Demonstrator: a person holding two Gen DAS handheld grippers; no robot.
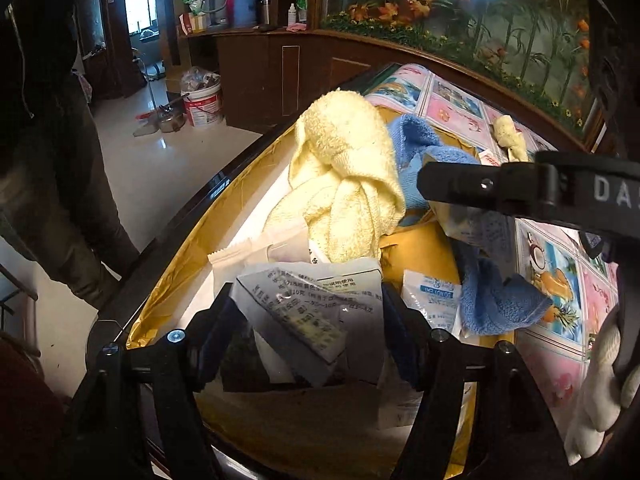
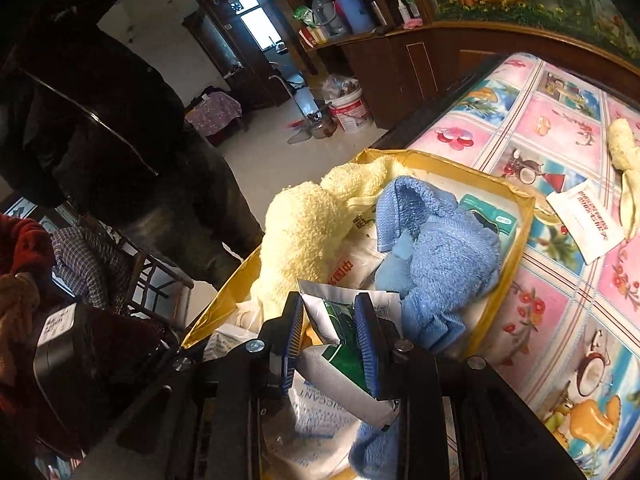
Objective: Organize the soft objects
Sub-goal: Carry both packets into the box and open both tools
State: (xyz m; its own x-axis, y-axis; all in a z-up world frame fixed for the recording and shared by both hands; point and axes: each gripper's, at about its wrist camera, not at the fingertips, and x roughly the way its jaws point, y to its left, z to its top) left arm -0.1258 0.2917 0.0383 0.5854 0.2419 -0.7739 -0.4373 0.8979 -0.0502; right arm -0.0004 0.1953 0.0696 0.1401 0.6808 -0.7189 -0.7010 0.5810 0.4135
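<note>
While both grippers work over the box [image 2: 516, 200], the right gripper [image 2: 332, 340] pinches a green packet [image 2: 344, 344] and the left gripper [image 1: 308, 320], jaws apart, straddles a grey packet [image 1: 312, 300], apparently sorting them from the towels.

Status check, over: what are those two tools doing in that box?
Left tool around grey printed packet. Right tool around green-white sachet. Yellow towel, blue towel piled in gold box, crowding both.
</note>
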